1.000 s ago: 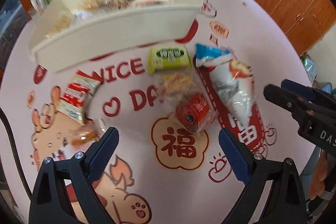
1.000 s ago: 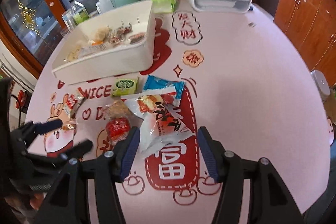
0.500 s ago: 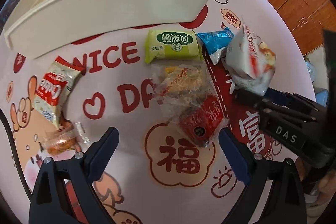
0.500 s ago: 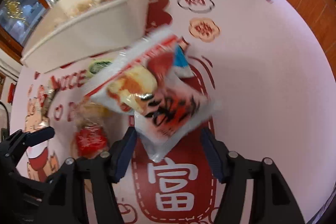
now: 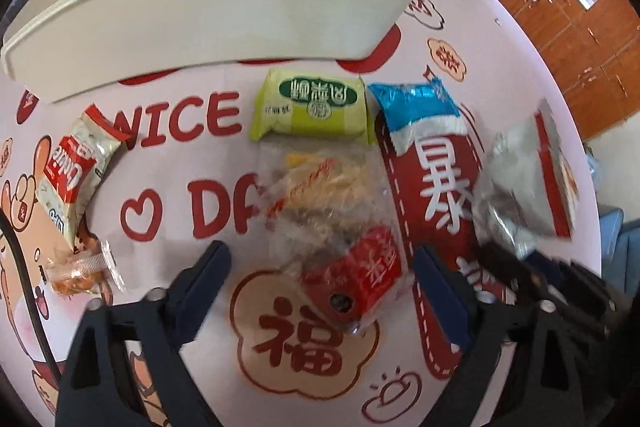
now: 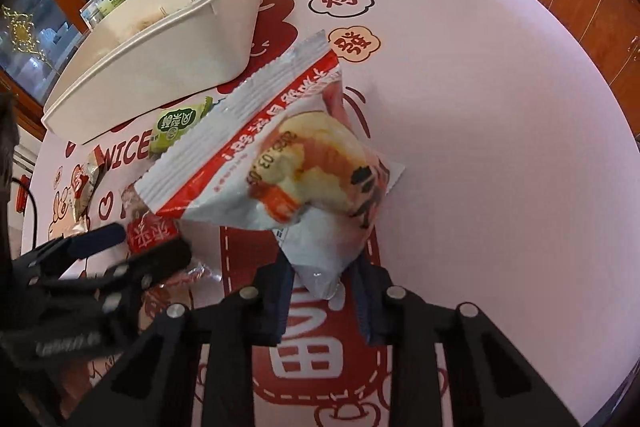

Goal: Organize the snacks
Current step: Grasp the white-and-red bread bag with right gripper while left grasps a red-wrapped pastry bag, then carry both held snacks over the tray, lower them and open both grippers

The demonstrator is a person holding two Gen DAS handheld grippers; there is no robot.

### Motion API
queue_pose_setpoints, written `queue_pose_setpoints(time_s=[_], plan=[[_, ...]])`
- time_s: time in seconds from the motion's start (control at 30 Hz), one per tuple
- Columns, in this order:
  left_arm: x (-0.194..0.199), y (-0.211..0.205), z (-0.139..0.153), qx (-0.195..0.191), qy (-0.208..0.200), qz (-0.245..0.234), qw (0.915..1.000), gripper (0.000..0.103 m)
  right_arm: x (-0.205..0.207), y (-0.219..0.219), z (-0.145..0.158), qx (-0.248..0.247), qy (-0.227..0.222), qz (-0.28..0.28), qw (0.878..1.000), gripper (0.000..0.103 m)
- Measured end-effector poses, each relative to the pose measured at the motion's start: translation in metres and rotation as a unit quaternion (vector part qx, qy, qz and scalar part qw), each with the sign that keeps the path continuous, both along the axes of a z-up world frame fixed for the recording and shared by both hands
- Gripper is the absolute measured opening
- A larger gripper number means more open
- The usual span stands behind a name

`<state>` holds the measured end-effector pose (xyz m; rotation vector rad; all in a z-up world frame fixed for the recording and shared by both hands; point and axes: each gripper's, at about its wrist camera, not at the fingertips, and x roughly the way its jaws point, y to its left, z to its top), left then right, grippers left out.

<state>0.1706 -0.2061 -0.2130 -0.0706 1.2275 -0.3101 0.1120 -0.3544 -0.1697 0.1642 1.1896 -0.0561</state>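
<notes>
The right gripper (image 6: 323,301) is closing on the lower corner of a glossy white-and-red snack bag (image 6: 280,155), lifted clear of the tabletop (image 6: 500,131); open pink surface lies to its right. The left gripper (image 5: 322,291), fingers wide but narrowing, straddles a crinkled red-and-clear packet (image 5: 352,267), apparently without contact. Only the left view shows the blue packet (image 5: 416,107) near the white bin (image 5: 224,15).

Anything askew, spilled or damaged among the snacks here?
Nothing spilled or torn. The white-red packet hangs tilted off the table, pinched by one corner as the right gripper closes on it. Five other snacks lie scattered outside the bin; the clear packet overlaps the red packet.
</notes>
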Motion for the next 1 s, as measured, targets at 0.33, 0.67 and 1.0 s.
queue_pose_setpoints(time_s=[0.33,0.67,1.0], plan=[[0.000,-0.018,0.009,-0.011,-0.014,0.002,0.9998,0.044,-0.026,0.001,0.015,0.009,-0.019,-0.008,1.000,0.026],[-0.039,-0.005,0.049,-0.010,-0.058,-0.016,0.9981,0.044,-0.050,0.010,0.040,0.013,-0.048,-0.002,0.999,0.026],[-0.075,0.069,0.122,0.003,-0.118,-0.017,0.9929,0.044,-0.060,0.042,0.083,0.021,-0.099,0.034,0.994,0.026]])
